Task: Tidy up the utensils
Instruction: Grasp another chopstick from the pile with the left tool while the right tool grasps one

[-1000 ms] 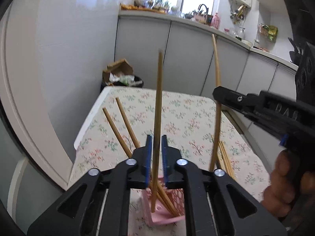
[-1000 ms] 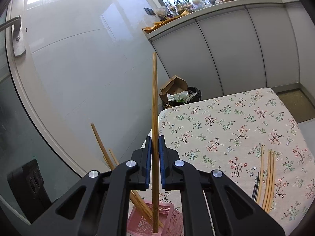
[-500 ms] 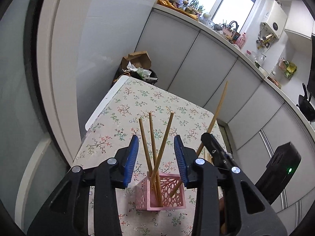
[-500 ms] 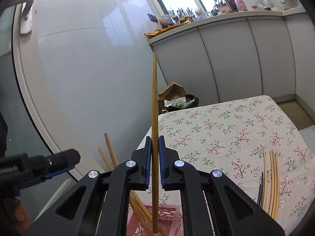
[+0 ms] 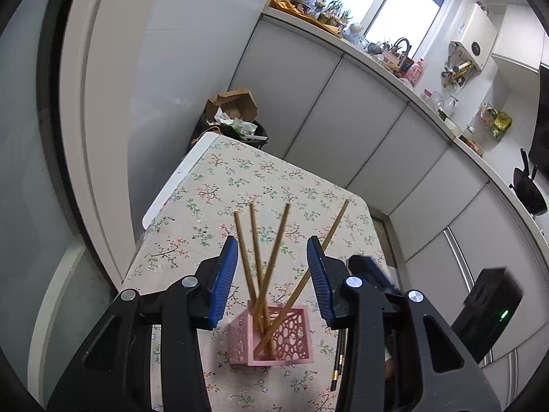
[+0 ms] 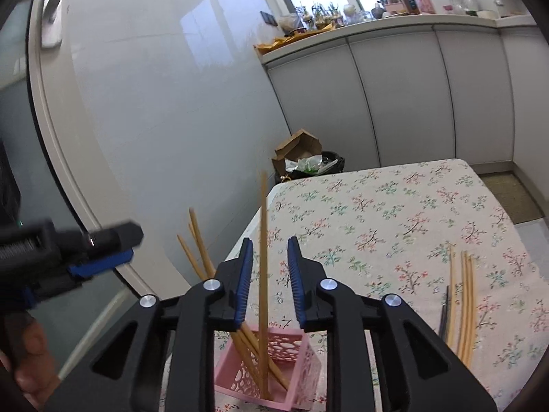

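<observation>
- Opening the right gripper (image 6: 267, 271) around a bamboo chopstick (image 6: 263, 257); pads standing clear of the shaft on both sides, nothing clamped.
- Leaving that chopstick nearly upright between the blue pads, tip already down inside the pink holder (image 6: 295, 388), long axis running up and away from the jaws.
- Opening the left gripper (image 5: 271, 278) too, blue pads well apart and empty, hovering above and on the near side of the pink holder (image 5: 284, 343).
- Showing, in the left wrist view, four chopsticks (image 5: 274, 261) fanned out of the holder: two leaning left, one crossing them, one tilting far right past the right-hand pad.
- Resting flat on the floral tablecloth (image 6: 394, 213), to the right of the holder: a loose bundle of chopsticks (image 6: 463, 305), long axes pointing near to far, side by side, with at least one darker stick at their left edge.
- Lying nearer the right gripper than the left, judging by both views, so probably the right hand's next pick.
- Calling, most likely, for jaws set across the bundle's long axis to single out one thin stick.
- Looking slender, smooth and pale tan; likely to roll or slip under a loose pinch.
- Looking light and perforated, the holder; possibly tipping if a stick is dragged sideways.
</observation>
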